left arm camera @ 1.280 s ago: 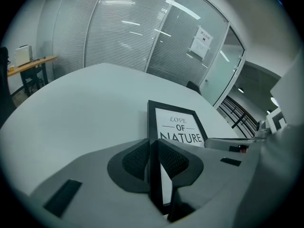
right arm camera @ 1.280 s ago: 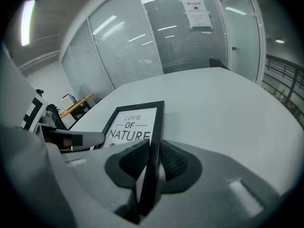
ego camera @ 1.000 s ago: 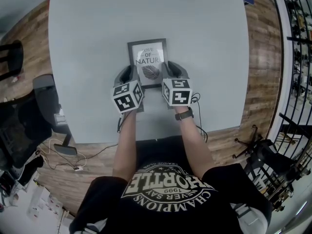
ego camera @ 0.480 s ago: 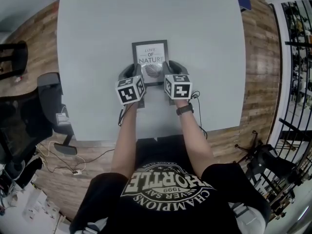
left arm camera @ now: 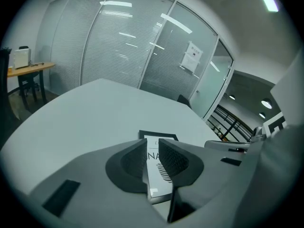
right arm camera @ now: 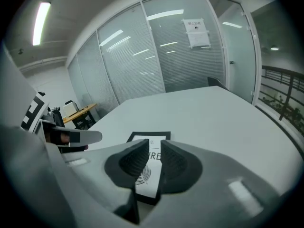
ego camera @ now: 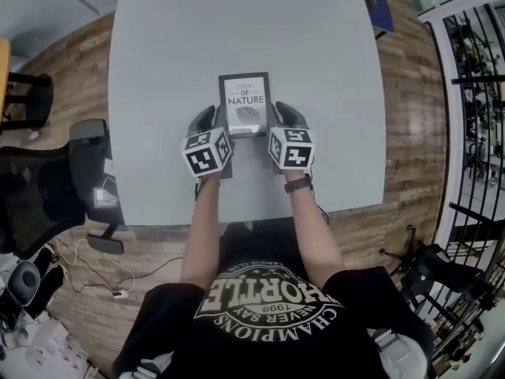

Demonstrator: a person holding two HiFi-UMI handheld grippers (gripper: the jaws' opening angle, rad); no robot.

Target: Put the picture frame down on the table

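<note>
**Both tongs on the picture frame**

My left tongs (ego camera: 207,121) are clamped on the left edge of the picture frame (ego camera: 244,103), close to its near corner. My right tongs (ego camera: 284,118) are clamped on the right edge in the same way. The frame sits between them over the middle of the grey counter (ego camera: 158,54), print side up, with its top pointing away from me. It lies low and almost flat against the counter. I cannot tell whether its near edge touches the surface.
</note>
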